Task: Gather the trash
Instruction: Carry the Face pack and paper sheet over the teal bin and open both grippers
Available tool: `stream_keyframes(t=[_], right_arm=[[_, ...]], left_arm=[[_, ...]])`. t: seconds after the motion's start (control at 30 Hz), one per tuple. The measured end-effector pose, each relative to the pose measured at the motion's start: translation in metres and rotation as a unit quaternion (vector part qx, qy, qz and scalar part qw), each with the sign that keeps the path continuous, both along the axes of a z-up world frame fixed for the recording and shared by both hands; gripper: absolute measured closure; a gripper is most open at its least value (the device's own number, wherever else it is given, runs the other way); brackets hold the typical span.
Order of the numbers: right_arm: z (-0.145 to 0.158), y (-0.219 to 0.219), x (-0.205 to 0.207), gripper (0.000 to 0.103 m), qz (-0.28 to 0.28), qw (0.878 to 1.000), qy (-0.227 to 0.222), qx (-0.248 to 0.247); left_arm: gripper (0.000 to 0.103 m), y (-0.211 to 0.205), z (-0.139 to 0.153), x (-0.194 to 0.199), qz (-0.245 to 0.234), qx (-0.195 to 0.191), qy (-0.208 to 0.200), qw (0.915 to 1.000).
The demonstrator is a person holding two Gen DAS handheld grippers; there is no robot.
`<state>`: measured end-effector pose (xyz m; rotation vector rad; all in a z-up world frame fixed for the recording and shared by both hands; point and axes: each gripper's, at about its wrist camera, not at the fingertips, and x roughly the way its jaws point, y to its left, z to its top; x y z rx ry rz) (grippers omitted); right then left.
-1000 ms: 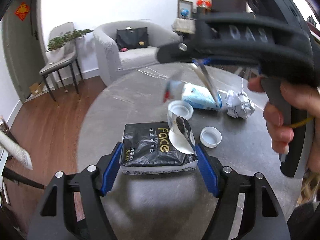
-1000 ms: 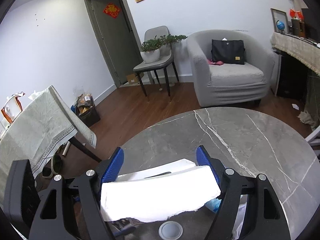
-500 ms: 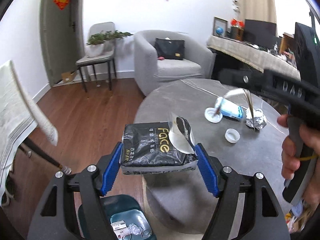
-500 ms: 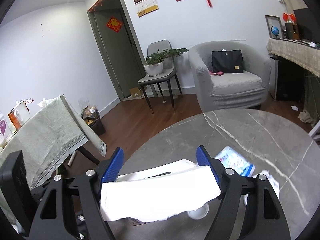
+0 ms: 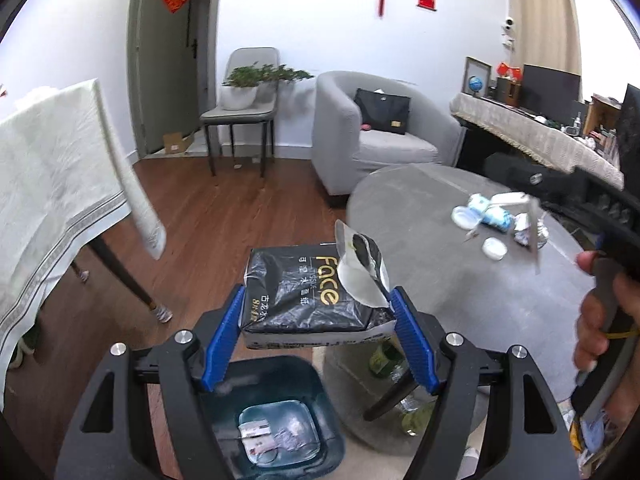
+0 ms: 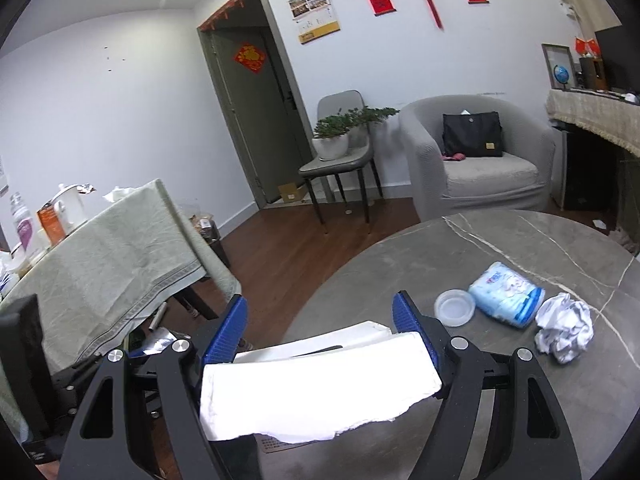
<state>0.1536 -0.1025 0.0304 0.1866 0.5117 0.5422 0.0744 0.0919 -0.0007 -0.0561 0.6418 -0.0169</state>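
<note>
Past the rounded rim of the grey marble counter (image 5: 424, 200), over open wood floor (image 5: 224, 216), the left gripper (image 5: 316, 320) has its blue ribbed fingers (image 5: 222, 330) clamped on a black tissue pack (image 5: 304, 292). Its soft, crinkled plastic wrapper has a torn clear flap curling up at 1 o'clock, and its long axis runs from finger to finger across the view. Directly below, at 6 o'clock, stands a dark teal bin (image 5: 320, 392) with squared, rounded corners and scraps at the bottom. A cloth-draped table (image 5: 52, 184) edges the free floor at 9 o'clock.

Over the counter's near edge, the right gripper (image 6: 320, 340) has its fingers (image 6: 416, 328) pressed on a stack of white paper (image 6: 316, 392) with a ragged lower edge, its long side also spanning the fingers. At 3 o'clock on the stone lie a clear round lid (image 6: 455, 307), a blue-and-white packet (image 6: 506, 294) and a crumpled paper ball (image 6: 564, 330), close together.
</note>
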Motion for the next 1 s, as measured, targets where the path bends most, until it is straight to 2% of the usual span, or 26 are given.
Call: stream_keyframes(t=[0.17, 0.27, 0.57, 0.67, 0.83, 1.0], right_arm=[[0.001, 0.023, -0.016, 0.027, 0.017, 1.000, -0.009, -0.006], [0.001, 0.038, -0.028, 0.027, 0.028, 0.999, -0.013, -0.015], [-0.005, 0.079, -0.053, 0.027, 0.067, 0.997, -0.021, -0.042], [-0.009, 0.088, -0.056, 0.027, 0.077, 0.996, -0.018, -0.048], [-0.014, 0.102, -0.056, 0.027, 0.093, 0.994, -0.008, -0.056], [-0.019, 0.117, -0.052, 0.027, 0.098, 0.994, 0.001, -0.055]], left_arm=[[0.029, 0.021, -0.019, -0.011, 0.013, -0.006, 0.016, 0.9998], [0.029, 0.036, -0.038, -0.014, 0.023, -0.026, 0.047, 0.9983], [0.029, 0.061, -0.066, -0.021, 0.037, -0.026, 0.110, 0.9929], [0.029, 0.069, -0.076, -0.024, 0.039, -0.024, 0.125, 0.9911], [0.029, 0.082, -0.096, -0.020, 0.037, -0.053, 0.160, 0.9850], [0.028, 0.086, -0.108, -0.017, 0.025, -0.050, 0.181, 0.9820]])
